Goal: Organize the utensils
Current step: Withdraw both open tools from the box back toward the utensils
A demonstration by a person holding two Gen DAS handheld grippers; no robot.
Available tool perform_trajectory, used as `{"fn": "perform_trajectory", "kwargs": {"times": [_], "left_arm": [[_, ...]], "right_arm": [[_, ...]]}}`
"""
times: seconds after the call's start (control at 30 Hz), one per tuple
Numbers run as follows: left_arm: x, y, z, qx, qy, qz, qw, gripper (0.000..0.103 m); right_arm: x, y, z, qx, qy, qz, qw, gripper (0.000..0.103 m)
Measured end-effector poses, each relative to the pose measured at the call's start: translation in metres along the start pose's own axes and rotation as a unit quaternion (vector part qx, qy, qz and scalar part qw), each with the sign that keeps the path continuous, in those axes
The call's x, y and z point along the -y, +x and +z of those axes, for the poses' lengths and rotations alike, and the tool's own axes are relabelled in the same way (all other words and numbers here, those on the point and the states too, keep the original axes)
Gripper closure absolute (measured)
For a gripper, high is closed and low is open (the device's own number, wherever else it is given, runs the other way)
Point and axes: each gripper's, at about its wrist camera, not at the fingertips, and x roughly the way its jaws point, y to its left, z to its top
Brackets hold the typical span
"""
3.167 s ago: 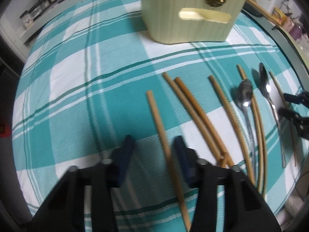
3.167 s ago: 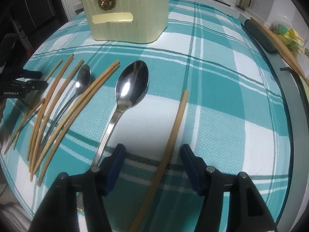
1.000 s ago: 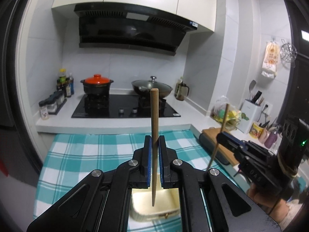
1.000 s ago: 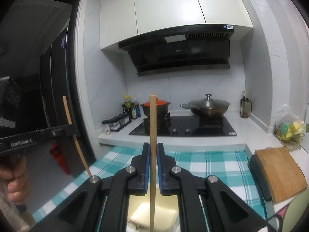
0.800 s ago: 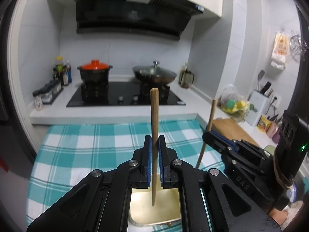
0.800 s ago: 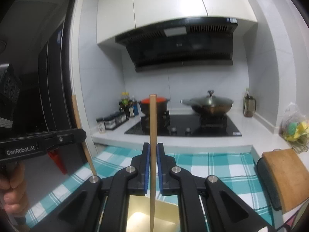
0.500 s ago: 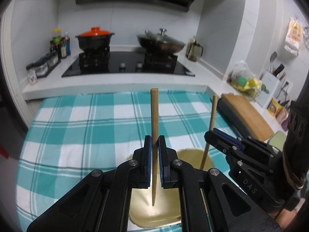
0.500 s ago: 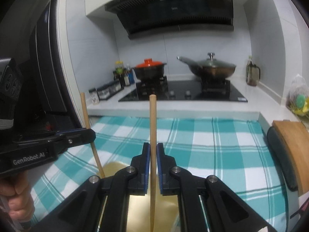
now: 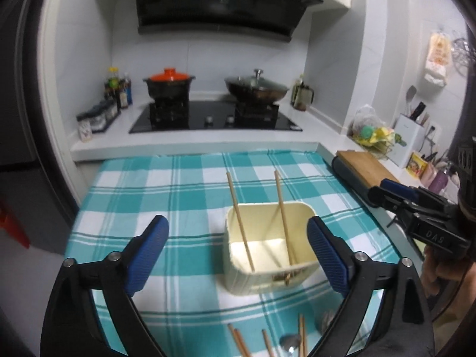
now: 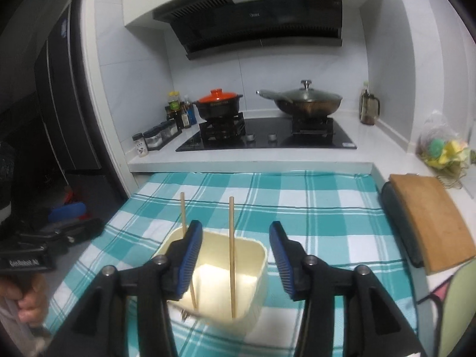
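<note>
Both chopsticks are standing in the cream holder [image 9: 269,248] now, where half a second ago each one was pinched upright between blue pads; I am seeing the left chopstick [image 9: 239,221] and the right chopstick [image 9: 282,217] leaning inside it, their lower ends resting on its floor and their tops sticking out above the rim. My left hand-held gripper [image 9: 238,255] has just been opening and its jaws are standing wide apart, with nothing pressing against the pads [image 9: 147,251]; the holder is showing between them, further out. My right hand-held gripper [image 10: 235,260] has also just been opening and is sitting partly spread, and in its own view the right chopstick [image 10: 231,255] is rising between the pads [image 10: 190,261] without touching either one. From there the left chopstick [image 10: 187,247] is passing partly behind the left pad. The holder [image 10: 255,264] is sitting on the teal checked cloth [image 9: 154,196] covering the worktop. Near the bottom edge of the left view, more chopsticks [image 9: 238,337] and a spoon [image 9: 290,343] are lying on the cloth, in front of the holder. A person's hand [image 10: 28,300] is gripping the left tool's handle at the left edge of the right view.
</note>
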Motion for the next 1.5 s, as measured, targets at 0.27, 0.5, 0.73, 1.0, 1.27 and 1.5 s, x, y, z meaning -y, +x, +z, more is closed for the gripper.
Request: {"fn": "perform_trajectory", "kwargs": {"times": [0.27, 0.5, 0.73, 1.0, 1.27, 1.5], "left_arm": [[-0.003, -0.084, -0.092, -0.024, 0.056, 0.011, 0.9981, 0.002], [-0.004, -0.111, -0.196, -0.095, 0.0, 0.03, 0.995, 0.0], [-0.001, -0.128, -0.237, -0.117, -0.075, -0.015, 0.9902, 0.001], [0.034, -0.165, -0.227, -0.048, -0.014, 0.002, 0.9987, 0.001], [0.029, -0.188, -0.234, -0.04, -0.029, 0.033, 0.9982, 0.001], [0.01, -0.207, -0.241, -0.013, -0.047, 0.061, 0.9969, 0.001]], "right_arm": [[-0.03, -0.103, -0.076, -0.019, -0.035, -0.021, 0.999, 0.035], [-0.054, -0.161, -0.175, -0.024, -0.027, -0.056, 0.998, 0.033], [-0.079, -0.181, -0.259, -0.047, -0.055, -0.093, 0.993, 0.033], [-0.1, -0.196, -0.276, -0.02, -0.079, -0.077, 0.994, 0.033], [-0.115, -0.219, -0.281, -0.003, -0.083, -0.064, 0.994, 0.033], [-0.128, -0.228, -0.282, 0.003, -0.089, -0.062, 0.994, 0.033]]}}
